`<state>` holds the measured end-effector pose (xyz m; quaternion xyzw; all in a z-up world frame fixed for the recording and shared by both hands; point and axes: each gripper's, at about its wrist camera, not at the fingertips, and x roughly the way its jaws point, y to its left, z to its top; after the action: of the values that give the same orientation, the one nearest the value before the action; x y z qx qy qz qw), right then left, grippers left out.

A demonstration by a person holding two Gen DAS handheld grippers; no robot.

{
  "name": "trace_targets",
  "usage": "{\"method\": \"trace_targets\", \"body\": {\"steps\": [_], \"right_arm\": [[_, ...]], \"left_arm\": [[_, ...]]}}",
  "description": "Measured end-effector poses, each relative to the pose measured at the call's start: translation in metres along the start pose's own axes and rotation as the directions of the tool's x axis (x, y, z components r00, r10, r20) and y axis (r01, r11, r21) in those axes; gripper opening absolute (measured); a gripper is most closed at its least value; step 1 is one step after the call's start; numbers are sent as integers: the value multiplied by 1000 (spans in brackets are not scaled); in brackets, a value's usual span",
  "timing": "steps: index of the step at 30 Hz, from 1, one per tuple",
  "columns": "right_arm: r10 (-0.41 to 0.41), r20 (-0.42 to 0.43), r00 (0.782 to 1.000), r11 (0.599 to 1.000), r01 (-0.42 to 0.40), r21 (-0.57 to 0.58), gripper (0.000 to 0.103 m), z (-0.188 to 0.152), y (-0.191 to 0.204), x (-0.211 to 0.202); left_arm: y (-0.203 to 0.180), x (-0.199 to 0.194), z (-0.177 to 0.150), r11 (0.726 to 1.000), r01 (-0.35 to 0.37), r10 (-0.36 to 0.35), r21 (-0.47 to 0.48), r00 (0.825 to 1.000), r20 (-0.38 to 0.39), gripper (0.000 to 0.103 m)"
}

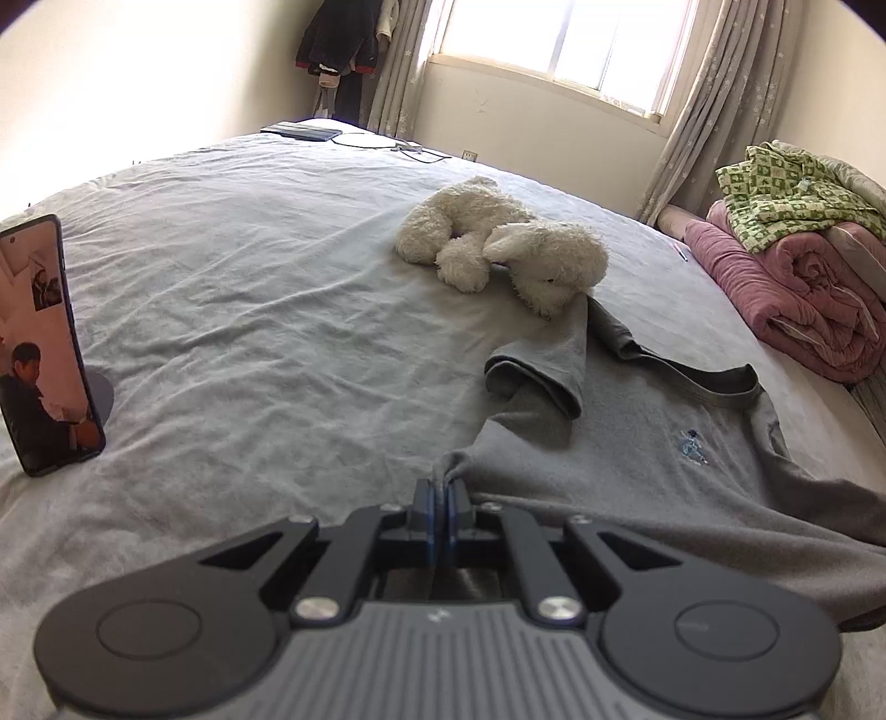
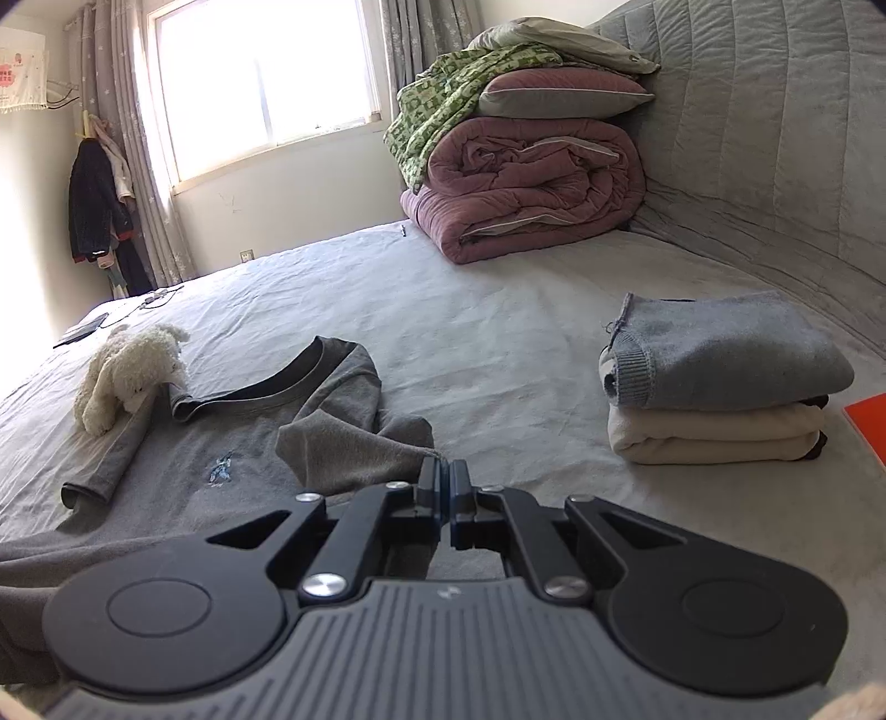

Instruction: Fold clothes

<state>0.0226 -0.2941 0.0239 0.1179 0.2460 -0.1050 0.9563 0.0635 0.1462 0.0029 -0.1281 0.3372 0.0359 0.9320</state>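
Both hand-held grippers (image 1: 447, 487) (image 2: 444, 471) clamped on grey shirt (image 1: 637, 459), across wrinkled grey bedsheet (image 1: 249, 277) beneath sunlit window (image 1: 559, 39).

On the bed (image 2: 498, 310) a sweatshirt (image 2: 232, 443) lies spread, a plush dog (image 2: 127, 376) at its left sleeve end. Right of it sit stacked folded clothes (image 2: 714, 382); rolled bedding (image 2: 526, 177) lies behind.

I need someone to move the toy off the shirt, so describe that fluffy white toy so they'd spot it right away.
On the wide bed with the pale grey sheet, look toward the sunlit window. The fluffy white plush dog lies on its side at the far end of the spread grey long-sleeved shirt, against one sleeve. It is the only white, furry thing there.
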Motion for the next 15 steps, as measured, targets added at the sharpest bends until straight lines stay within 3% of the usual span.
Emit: {"method": "trace_targets", "body": {"steps": [3,6,10,13,15], "right_arm": [[10,-8,1000,999,-10,34,2,1,-8,7],[68,42,997,998,-67,-6,3,-5,-7,18],[68,-30,997,998,-68,14,6,-18,-11,41],[49,-102,994,998,-46,30,14,-24,-11,49],[28,-125,992,999,-23,39,20,-25,-12,45]], "left_arm": [[0,4,1,1000,10,-10,-8,1000,18,4],[-3,15,-1,1000,19,-20,11,999,45,5],[-2,43,-10,1000,25,-25,8,1000,-3,6],[2,53,-15,1000,25,-26,-13,996,-81,10],[7,54,-17,1000,11,-14,-30,993,-117,26]]}}
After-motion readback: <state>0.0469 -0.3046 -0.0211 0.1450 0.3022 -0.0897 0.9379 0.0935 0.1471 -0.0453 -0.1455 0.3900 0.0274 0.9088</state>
